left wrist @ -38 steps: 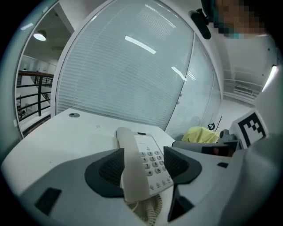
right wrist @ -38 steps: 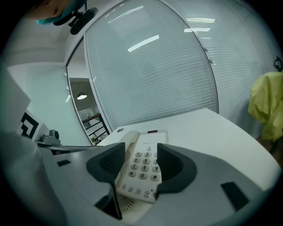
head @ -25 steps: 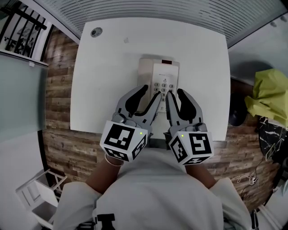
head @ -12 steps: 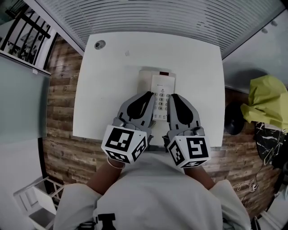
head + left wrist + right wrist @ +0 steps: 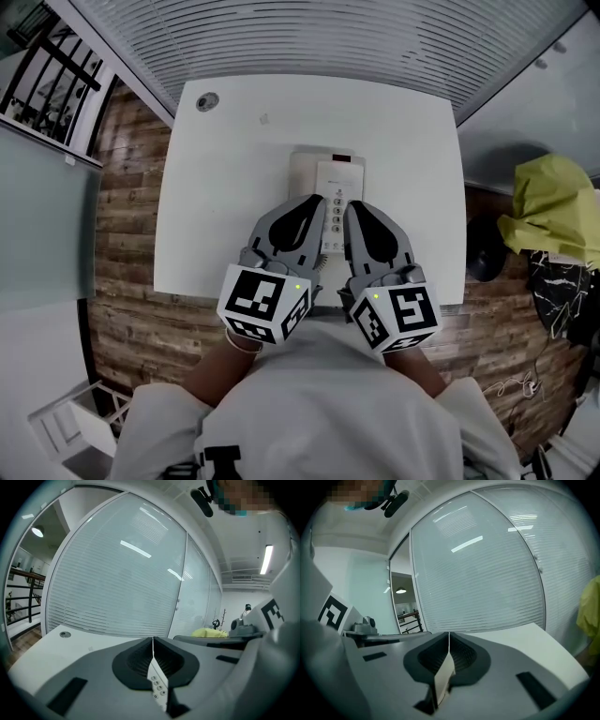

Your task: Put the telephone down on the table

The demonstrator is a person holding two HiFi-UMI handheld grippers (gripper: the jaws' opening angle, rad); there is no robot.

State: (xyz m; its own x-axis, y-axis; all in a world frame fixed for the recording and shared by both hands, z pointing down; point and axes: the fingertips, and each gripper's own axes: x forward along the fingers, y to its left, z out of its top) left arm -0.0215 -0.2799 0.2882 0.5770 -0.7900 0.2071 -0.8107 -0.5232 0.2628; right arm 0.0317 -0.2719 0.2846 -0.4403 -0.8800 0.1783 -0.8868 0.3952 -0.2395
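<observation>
A cream telephone (image 5: 337,180) with a white keypad panel lies flat on the white table (image 5: 225,187), near its front middle. Both grippers hover side by side over the phone's near end and hide it. My left gripper (image 5: 323,200) is shut, its jaws having just closed with nothing between them. My right gripper (image 5: 348,205) has also just closed on nothing. In the left gripper view the shut left gripper (image 5: 153,640) shows a sliver of the telephone's keypad (image 5: 158,687) below. Under the shut right gripper (image 5: 449,634), the right gripper view shows a strip of the telephone (image 5: 443,677).
A round grommet (image 5: 206,101) sits at the table's far left corner. A glass wall with blinds runs behind the table. A yellow-green bundle (image 5: 553,211) and a dark object (image 5: 483,253) are off to the right. A white stool (image 5: 75,427) stands at the lower left.
Both grippers' jaws have gone from spread wide to fully closed and have risen slightly. The telephone has stayed flat on the table.
</observation>
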